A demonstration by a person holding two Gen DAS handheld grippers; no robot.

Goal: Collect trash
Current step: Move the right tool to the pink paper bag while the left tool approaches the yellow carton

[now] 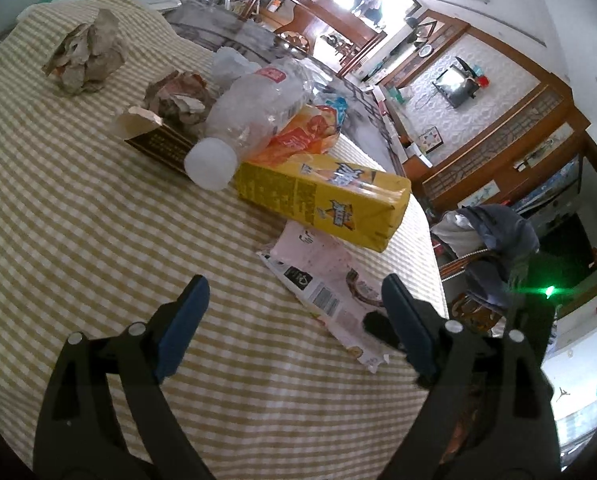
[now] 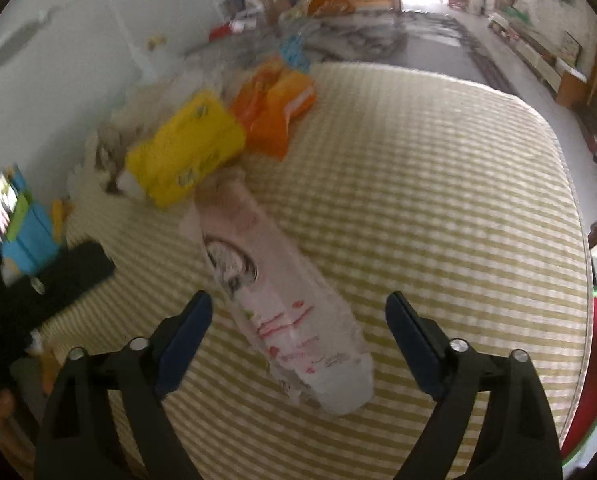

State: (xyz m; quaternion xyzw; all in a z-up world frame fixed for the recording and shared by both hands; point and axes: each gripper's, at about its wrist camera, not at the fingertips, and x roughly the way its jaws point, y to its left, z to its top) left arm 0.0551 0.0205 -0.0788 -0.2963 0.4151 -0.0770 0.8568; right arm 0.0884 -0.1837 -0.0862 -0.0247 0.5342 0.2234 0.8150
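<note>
Trash lies on a yellow-checked tablecloth [image 1: 78, 220]. In the left wrist view I see a yellow drink carton [image 1: 322, 200], a clear plastic bottle [image 1: 242, 120], an orange wrapper [image 1: 298, 140], a brown box [image 1: 158, 140], two crumpled brown paper balls [image 1: 86, 52] [image 1: 178, 96] and a flat pink wrapper [image 1: 322, 280]. My left gripper [image 1: 294, 320] is open and empty, just short of the pink wrapper. My right gripper [image 2: 298, 340] is open, its jaws either side of the pink wrapper [image 2: 282, 300]; the yellow carton [image 2: 186, 152] and orange wrapper [image 2: 274, 108] lie beyond.
The table edge [image 1: 426, 232] drops off at the right in the left wrist view, with a chair draped in dark clothes [image 1: 494, 248] beyond. In the right wrist view the other gripper's black body [image 2: 58, 280] is at the left and a blue box [image 2: 26, 232] stands off the table.
</note>
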